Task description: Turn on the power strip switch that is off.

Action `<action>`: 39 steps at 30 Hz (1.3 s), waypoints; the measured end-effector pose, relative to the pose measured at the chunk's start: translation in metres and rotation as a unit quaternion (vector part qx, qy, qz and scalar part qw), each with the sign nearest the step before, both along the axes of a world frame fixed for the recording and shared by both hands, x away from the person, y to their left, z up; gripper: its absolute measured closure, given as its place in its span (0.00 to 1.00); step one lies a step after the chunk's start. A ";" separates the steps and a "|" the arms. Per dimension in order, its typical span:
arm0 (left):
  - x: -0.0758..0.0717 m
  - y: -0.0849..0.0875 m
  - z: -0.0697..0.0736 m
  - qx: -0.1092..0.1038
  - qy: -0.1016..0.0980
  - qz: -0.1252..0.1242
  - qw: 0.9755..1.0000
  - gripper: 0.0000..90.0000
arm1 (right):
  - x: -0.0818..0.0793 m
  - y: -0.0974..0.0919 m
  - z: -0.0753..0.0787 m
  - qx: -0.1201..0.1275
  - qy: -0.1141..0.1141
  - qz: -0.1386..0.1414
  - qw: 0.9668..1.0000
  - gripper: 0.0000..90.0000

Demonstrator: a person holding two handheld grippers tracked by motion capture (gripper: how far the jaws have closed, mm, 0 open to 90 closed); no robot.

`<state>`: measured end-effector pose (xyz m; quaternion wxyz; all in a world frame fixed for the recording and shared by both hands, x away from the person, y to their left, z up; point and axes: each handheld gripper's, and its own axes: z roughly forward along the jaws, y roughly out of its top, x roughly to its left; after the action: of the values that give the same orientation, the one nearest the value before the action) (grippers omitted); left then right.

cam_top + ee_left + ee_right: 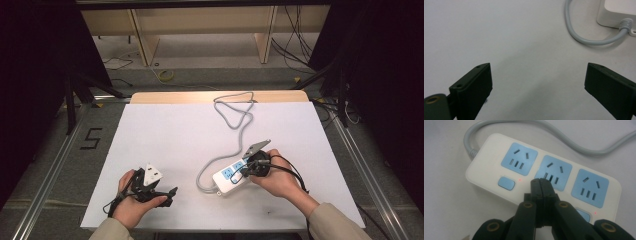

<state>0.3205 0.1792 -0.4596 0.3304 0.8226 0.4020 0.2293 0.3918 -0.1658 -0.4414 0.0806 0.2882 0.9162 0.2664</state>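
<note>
A white power strip (489,152) with three blue sockets lies on the white table sheet (165,130). Its grey cable (235,117) curls away toward the far edge. My right gripper (540,182) is shut with nothing between its jaws. Its tip stands at the strip's top face, just below the middle socket (554,171) and over the spot of that socket's switch, which it hides. Whether it touches the strip is not clear. Small red lights (520,180) glow beside the blue switches (506,183). My left gripper (537,82) is open over bare sheet, to the left of the strip (227,177).
The cable (584,37) loops across the sheet near the strip's end (619,12), ahead of the left gripper. The table's wooden far edge (175,96) meets a floor with loose wires. Metal rails (360,170) run along both sides.
</note>
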 end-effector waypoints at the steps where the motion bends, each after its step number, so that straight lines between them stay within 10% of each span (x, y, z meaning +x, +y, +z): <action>1: 0.000 0.000 0.000 0.000 0.000 0.000 1.000 0.08 | 0.000 0.000 0.000 0.000 0.000 0.000 1.000 1.00; 39: -0.001 -0.001 0.000 0.001 -0.001 -0.001 1.000 0.08 | -0.001 0.005 -0.002 -0.001 0.003 0.001 1.000 1.00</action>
<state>0.3195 0.1781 -0.4594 0.3299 0.8232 0.4007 0.2304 0.3909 -0.1612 -0.4436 0.0780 0.2877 0.9172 0.2644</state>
